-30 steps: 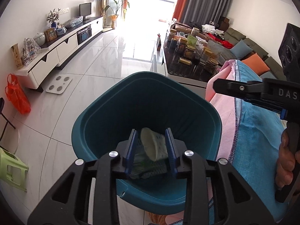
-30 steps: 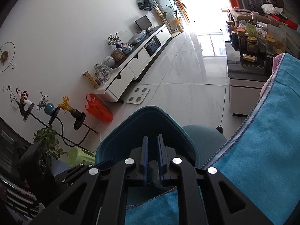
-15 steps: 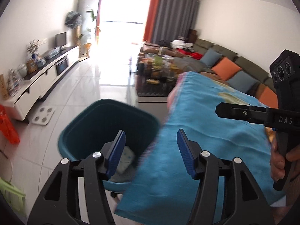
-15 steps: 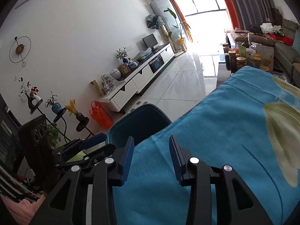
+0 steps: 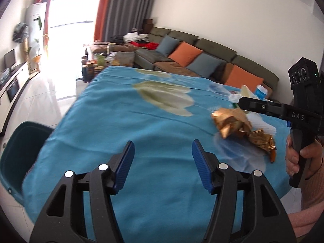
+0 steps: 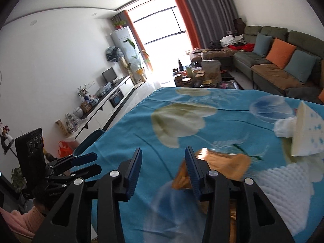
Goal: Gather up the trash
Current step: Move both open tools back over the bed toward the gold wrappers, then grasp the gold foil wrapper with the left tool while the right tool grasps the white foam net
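Hovering wide open and empty over the table's blue cloth (image 5: 121, 121), the left gripper (image 5: 163, 156) and right gripper (image 6: 163, 166) face uncollected trash: gold wrapper (image 5: 237, 124), tissue (image 6: 283, 128) and paper cup (image 6: 307, 129) near the right edge, bin (image 5: 18, 147) below the left edge

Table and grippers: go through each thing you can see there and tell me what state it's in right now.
Left gripper: open, empty, above the cloth.
Right gripper: open, empty, beside the gold wrapper.
Gold wrapper: crumpled, lying on the cloth.
Paper cup: tipped on its side.
White tissue: wadded, touching the cup.
Bin: open top, at the table's edge; contents hidden.
Blue cloth: spread flat.
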### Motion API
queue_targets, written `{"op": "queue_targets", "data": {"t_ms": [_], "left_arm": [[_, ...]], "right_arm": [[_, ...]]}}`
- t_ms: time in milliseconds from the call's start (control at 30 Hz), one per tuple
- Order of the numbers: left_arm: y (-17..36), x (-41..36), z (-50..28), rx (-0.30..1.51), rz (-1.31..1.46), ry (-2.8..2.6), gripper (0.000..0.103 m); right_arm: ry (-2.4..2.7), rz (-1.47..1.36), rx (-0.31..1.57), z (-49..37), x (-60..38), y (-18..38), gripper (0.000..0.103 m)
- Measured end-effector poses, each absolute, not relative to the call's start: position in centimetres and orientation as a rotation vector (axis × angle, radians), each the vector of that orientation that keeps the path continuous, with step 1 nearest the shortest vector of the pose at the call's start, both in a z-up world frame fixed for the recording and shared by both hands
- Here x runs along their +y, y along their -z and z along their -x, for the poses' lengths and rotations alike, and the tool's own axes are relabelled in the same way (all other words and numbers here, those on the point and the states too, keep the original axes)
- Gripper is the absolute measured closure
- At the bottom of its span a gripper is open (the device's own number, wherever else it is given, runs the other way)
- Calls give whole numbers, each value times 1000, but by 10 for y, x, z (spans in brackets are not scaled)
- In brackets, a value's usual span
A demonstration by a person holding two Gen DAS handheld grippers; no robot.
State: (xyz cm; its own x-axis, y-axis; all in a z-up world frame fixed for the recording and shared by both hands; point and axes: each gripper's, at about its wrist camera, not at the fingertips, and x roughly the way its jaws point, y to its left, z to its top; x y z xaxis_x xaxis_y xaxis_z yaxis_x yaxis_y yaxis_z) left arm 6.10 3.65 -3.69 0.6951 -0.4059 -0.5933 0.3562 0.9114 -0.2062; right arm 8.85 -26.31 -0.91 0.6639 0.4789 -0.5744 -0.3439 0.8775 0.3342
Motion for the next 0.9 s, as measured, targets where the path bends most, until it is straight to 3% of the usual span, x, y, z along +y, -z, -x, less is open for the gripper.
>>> {"op": "queue_targets", "data": {"t_ms": [233,333,800,900], "left_arm": [[33,-29,-86,728,58,547,33],[35,-53,-99,764,60,581,23],[66,-99,-156,995,190,676,18],[68,-105,-157,992,171,678,24]], "right_arm": [[-305,-243,674,-85,-335,13,55],[-277,-263,667,-84,-355,17,55],[-311,-318,712,-84,-369,45,55],[-323,-317,719,-85,-365,48,55]]}}
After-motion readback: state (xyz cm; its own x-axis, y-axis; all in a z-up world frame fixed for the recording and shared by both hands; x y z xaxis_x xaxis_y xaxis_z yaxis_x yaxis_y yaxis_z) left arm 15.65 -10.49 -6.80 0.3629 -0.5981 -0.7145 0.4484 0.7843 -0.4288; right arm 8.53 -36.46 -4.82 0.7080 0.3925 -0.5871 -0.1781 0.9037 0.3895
